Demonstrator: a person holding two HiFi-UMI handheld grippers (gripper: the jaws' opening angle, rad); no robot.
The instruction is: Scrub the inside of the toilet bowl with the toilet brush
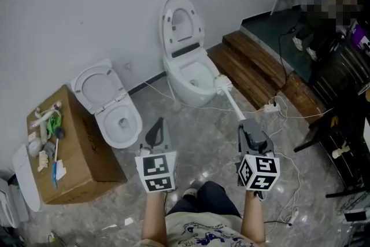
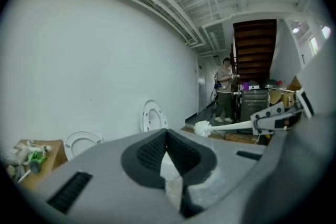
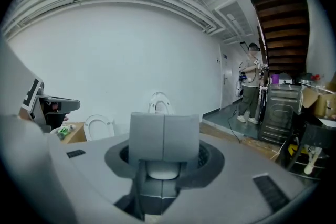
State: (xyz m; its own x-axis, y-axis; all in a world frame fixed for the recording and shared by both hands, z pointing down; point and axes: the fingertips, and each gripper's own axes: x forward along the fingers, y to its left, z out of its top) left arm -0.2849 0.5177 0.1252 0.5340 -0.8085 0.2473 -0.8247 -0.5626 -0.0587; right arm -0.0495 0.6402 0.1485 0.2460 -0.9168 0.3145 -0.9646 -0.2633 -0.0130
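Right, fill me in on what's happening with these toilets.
A person holds a claw in each hand. The right claw is shut on the handle of a long white toilet brush. The brush's bristle head is at the right rim of the larger white toilet, whose lid is raised, and the head view does not show it down inside the bowl yet. The left claw is shut with nothing in it. It hangs near the smaller white toilet without touching it.

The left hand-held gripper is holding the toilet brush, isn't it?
No. The right hand-held gripper is holding the brush, as the head view shows. The left hand-held gripper is shut with nothing in it.
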